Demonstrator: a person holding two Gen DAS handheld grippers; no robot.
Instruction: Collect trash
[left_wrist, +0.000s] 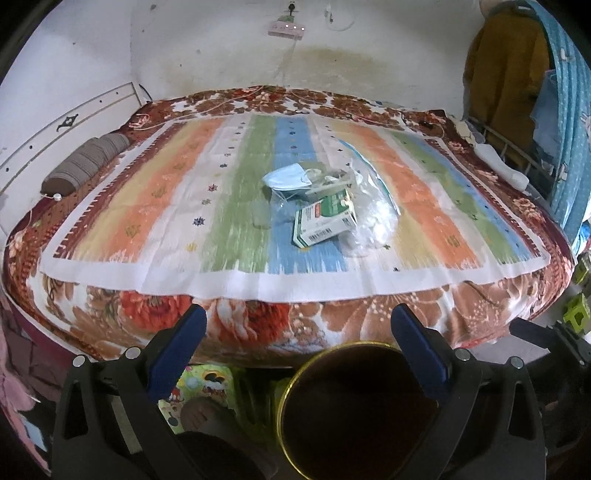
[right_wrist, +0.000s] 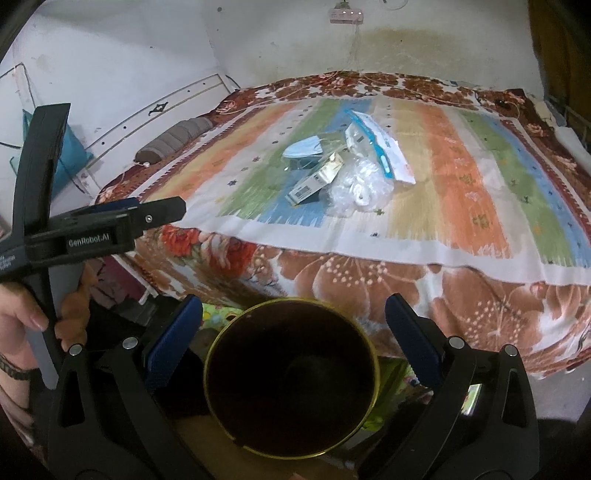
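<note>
Trash pile (left_wrist: 325, 206) mid-bed on striped cloth (left_wrist: 147, 206): face mask (left_wrist: 286, 179), cardboard box (left_wrist: 325, 221), crinkly plastic bag (left_wrist: 373, 221); likely light, soft, best pinched at edges; both tongs, left (left_wrist: 299, 328) and right (right_wrist: 293, 317), wide, empty, above bin (right_wrist: 291, 376).

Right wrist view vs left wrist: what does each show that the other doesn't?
Only the right wrist view shows the left claw from the side, with the hand gripping its handle, and a teal bag by the wall.

Only the left wrist view shows hanging clothes, a blue spotted fabric and green stools on the right.

Both show the dark bin with a yellow rim below the open claw, and the trash pile on the striped cloth: face mask, green and white box, clear plastic bag.
</note>
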